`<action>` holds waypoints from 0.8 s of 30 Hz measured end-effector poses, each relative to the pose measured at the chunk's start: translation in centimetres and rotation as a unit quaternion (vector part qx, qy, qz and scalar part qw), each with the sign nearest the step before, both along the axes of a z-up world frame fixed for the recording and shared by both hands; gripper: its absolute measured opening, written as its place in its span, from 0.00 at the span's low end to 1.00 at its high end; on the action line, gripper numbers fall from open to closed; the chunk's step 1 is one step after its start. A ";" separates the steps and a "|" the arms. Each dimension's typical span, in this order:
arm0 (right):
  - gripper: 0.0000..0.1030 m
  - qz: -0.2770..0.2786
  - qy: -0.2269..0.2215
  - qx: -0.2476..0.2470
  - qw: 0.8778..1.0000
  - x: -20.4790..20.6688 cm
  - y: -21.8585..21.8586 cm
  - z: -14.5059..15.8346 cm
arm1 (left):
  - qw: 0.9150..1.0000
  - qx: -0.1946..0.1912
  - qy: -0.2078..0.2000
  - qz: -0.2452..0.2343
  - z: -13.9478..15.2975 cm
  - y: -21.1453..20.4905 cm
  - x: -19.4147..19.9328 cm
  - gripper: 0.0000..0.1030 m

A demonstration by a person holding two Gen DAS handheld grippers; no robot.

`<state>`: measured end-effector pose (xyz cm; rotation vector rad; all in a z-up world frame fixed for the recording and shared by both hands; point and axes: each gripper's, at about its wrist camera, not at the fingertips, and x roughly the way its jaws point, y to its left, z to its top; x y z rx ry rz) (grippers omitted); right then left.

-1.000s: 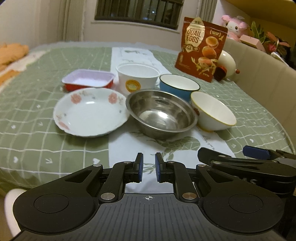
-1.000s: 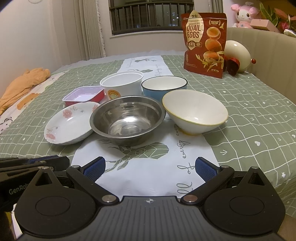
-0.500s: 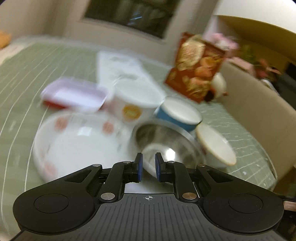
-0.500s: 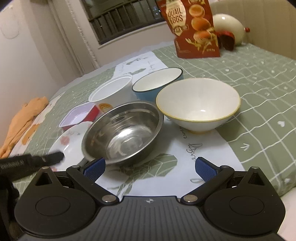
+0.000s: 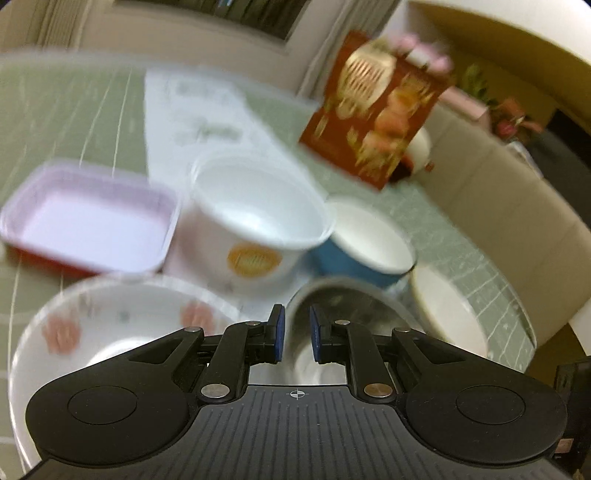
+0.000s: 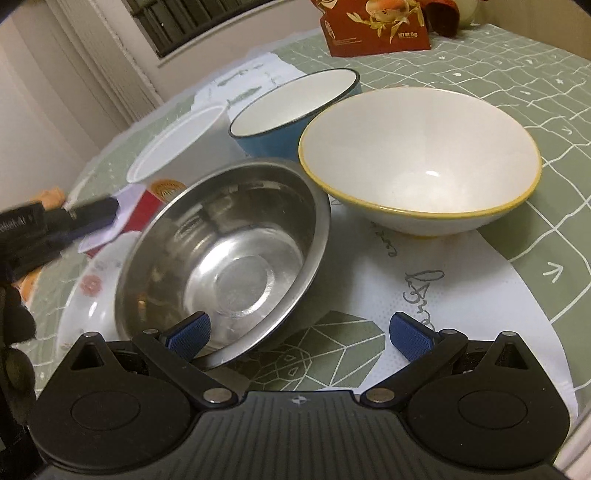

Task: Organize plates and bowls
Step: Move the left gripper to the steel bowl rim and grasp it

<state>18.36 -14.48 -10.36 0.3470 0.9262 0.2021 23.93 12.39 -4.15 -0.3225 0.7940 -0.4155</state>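
Left wrist view is smeared w/ motion blur, so we can't read much detail there. Left hand-held gripper (image 5: 294, 334) has its blue pads drawn nearly together w/ nothing between them, hanging over the near rim of the round stainless steel bowl (image 6: 225, 258), which its body mostly covers in that view. The white plate with pink flowers (image 5: 110, 332) is half hidden behind the same gripper body.

Right wrist view is sharp. Right hand-held gripper (image 6: 299, 336) is spread wide and holds nothing; its left pad sits right at the steel bowl's near rim, can't tell if touching. The steel bowl sits tilted, leaning on the flowered plate, pretty sure. The white bowl with a yellow rim (image 6: 421, 162) is just beside it, rims nearly meeting. Behind them: blue enamel bowl with white inside (image 6: 295, 110) and a white paper tub with an orange logo (image 6: 177, 151), logo partly blocked. The shallow red tray with pale lining (image 5: 88, 218) is mostly hidden in the right view. Dark-red snack pouch (image 6: 376, 26) is cut off at the top. All on the green checked bench (image 6: 517, 74).
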 end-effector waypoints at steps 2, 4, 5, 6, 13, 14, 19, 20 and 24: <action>1.00 0.005 0.008 -0.014 1.000 0.2 0.5 -0.1 | 0.999 0.005 0.032 -0.019 -0.4 0.1 1.1 0.15; 1.00 0.000 0.016 -0.013 1.000 0.4 0.5 -0.1 | 0.999 0.003 0.035 -0.037 -0.7 0.0 1.4 0.16; 1.00 -0.007 0.022 -0.007 1.000 0.5 0.2 0.0 | 0.999 0.005 0.036 -0.038 -0.9 -0.1 1.5 0.16; 1.00 -0.014 0.025 -0.002 1.000 0.6 0.2 0.0 | 0.999 0.007 0.037 -0.039 -1.1 -0.2 1.7 0.16; 1.00 0.001 0.006 -0.054 0.999 0.4 1.8 0.3 | 0.999 0.007 0.031 -0.030 -1.9 -1.3 1.9 0.18; 1.00 -0.005 -0.006 -0.058 0.998 0.2 2.1 0.6 | 0.999 0.013 0.027 -0.028 -1.9 -1.5 1.8 0.19; 1.00 0.010 -0.060 -0.040 0.997 -0.5 2.8 2.2 | 0.999 0.021 0.023 -0.026 -1.7 -1.8 1.7 0.20; 0.99 0.003 -0.058 -0.041 0.998 -0.1 2.8 2.2 | 0.999 0.020 0.023 -0.025 -1.7 -1.7 1.7 0.20; 0.81 -0.029 -0.044 -0.032 0.998 1.6 2.2 1.9 | 0.999 0.025 0.018 -0.024 -1.7 -1.8 1.6 0.20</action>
